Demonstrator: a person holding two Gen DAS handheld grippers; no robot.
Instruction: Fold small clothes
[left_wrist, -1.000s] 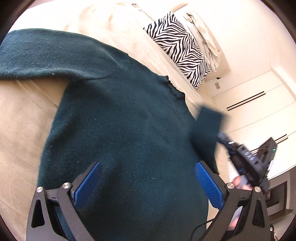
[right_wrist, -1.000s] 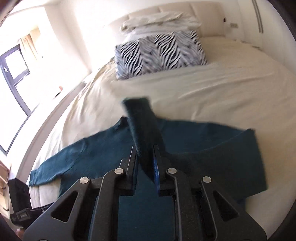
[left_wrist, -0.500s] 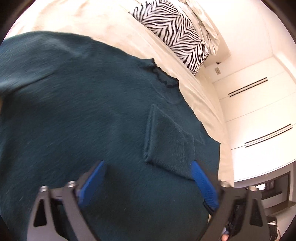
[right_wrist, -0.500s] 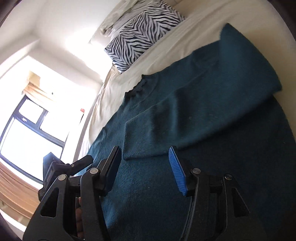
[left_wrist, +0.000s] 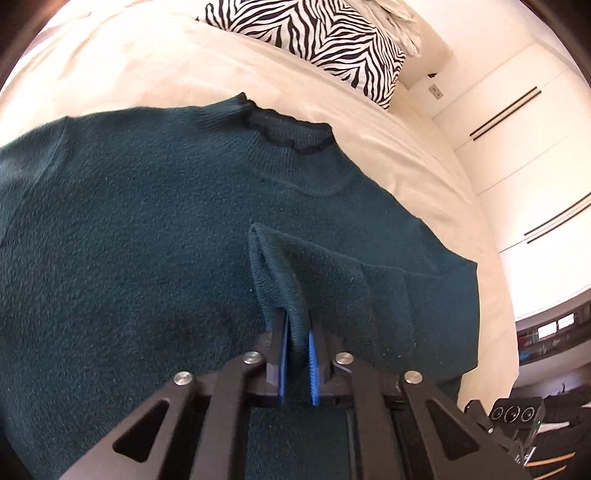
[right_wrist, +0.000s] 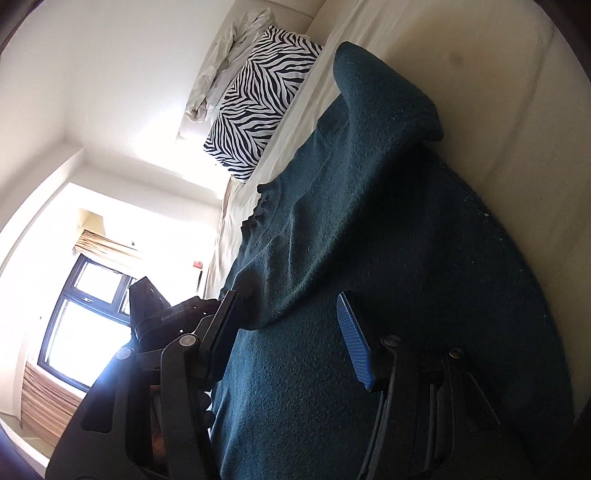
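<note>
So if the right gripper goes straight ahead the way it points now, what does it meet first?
Most likely the folded sleeve of the green sweater, lying just beyond the open right gripper; depth is unclear through the fisheye.

The left gripper (left_wrist: 296, 354) has its 2 blue-padded fingers (left_wrist: 283, 360) pinched almost together, clamping a raised fold of dark green knitted sweater (left_wrist: 147, 240). The right gripper (right_wrist: 288, 332) hangs low over that cloth, its 2 fingers (right_wrist: 354, 339) spread wide, gripping nothing.

Faint, illegible lettering on black gripper housing (right_wrist: 173, 317), right wrist view; no other text legible.
</note>
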